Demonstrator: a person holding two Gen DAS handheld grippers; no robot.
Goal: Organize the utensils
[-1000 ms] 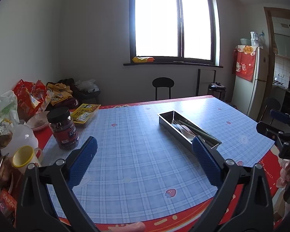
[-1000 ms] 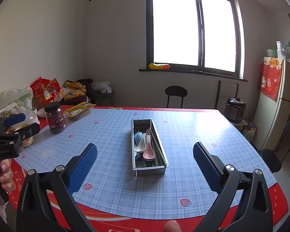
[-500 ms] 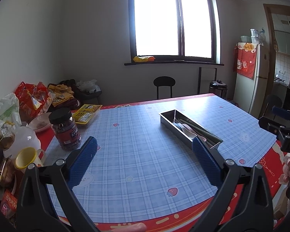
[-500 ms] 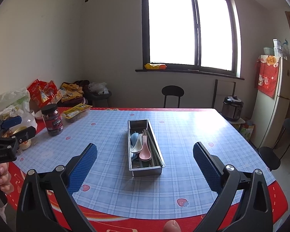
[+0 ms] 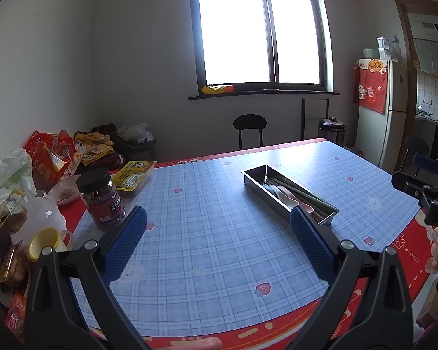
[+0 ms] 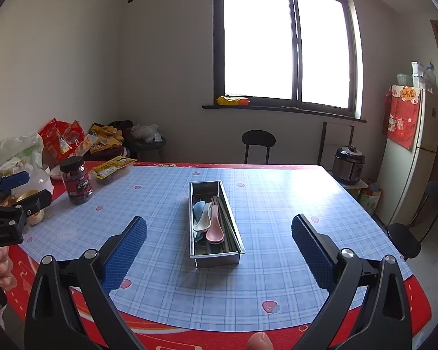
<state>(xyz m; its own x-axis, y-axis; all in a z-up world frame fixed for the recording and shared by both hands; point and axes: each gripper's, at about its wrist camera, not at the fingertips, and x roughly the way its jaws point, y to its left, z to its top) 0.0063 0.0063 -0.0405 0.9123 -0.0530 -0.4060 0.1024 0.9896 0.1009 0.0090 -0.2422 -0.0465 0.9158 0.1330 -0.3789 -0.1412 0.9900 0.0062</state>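
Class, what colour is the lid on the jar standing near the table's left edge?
Black; the jar lid shows best in the left wrist view.

Shiny metal tray (image 6: 216, 258), glossy plastic spoons (image 6: 214, 229), smooth checked tablecloth (image 6: 277, 204), dimpled blue rubber fingers (image 6: 125, 250)

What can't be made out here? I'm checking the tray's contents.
- Metal tray: how many chopsticks lie inside is too small to count, right wrist view.
- Left wrist view: the left tongs cover the tray's near corner.
- Jar label: too small to read.
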